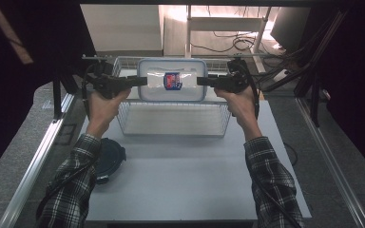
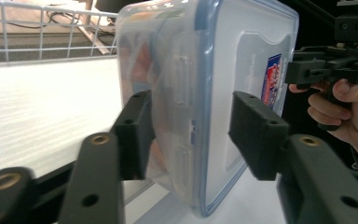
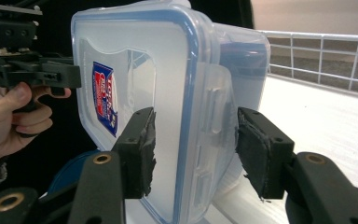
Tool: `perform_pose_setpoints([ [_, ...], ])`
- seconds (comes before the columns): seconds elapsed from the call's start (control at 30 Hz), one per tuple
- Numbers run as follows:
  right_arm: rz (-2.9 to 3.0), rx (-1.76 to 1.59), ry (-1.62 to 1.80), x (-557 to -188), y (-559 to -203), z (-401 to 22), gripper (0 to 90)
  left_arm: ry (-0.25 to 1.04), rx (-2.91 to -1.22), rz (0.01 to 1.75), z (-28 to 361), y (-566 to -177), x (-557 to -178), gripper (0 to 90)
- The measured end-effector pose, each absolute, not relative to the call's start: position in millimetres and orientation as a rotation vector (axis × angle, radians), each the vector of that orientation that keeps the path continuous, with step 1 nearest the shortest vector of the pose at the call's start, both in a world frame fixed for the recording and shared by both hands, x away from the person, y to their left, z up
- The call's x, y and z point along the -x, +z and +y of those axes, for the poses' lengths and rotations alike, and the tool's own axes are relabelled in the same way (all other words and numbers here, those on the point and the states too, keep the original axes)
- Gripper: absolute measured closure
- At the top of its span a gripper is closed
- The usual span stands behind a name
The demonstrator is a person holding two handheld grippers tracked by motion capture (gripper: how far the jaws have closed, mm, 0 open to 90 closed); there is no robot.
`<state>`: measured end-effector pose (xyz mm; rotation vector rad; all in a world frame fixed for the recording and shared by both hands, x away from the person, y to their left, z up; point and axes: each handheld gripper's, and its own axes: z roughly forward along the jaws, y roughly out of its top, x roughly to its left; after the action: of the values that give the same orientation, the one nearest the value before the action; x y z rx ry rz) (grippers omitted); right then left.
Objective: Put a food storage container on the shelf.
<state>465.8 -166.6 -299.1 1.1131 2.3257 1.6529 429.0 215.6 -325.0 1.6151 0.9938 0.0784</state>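
At centre of the high view, the box point(image 1: 172, 80) is straddled over the basket point(image 1: 173, 124) by both grippers point(image 1: 142, 80) point(image 1: 201, 80), jaws slackened; lowering should be kept level.

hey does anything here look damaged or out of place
Yes. The right tool's pads look torn and ragged at the edges. A dark round lid also lies alone at the table's left edge, away from the box held over the basket.
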Motion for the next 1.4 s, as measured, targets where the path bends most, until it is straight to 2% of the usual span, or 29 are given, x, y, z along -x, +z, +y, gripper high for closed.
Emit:
perform_pose_setpoints([
  [0.03,2.326,-1.113,1.653,-466,-299,-167,47.8,0.078,-1.615,0.994,216,-325,-429,43.2],
  [0.4,2.311,-1.104,1.633,-470,-300,-164,45.1,0.068,-1.592,0.965,215,-329,-433,35.9],
  [0.57,2.304,-1.092,1.613,-469,-300,-162,44.4,0.077,-1.592,0.967,214,-331,-433,35.5],
  [0.77,2.307,-1.082,1.59,-467,-302,-160,42.5,0.159,-1.69,0.996,204,-333,-435,34.5],
  [1.03,2.291,-1.09,1.592,-469,-303,-160,40.4,0.141,-1.687,1.001,205,-333,-436,34.8],
  [1.17,2.292,-1.072,1.489,-468,-307,-154,39.1,0.091,-1.678,1.024,206,-338,-440,27.2],
  [1.33,2.271,-1.095,1.508,-469,-307,-155,43.9,0.072,-1.665,1.036,208,-338,-442,26.6],
  [1.4,2.259,-1.094,1.503,-468,-306,-155,45.2,0.141,-1.658,1.053,208,-335,-439,25.9],
])
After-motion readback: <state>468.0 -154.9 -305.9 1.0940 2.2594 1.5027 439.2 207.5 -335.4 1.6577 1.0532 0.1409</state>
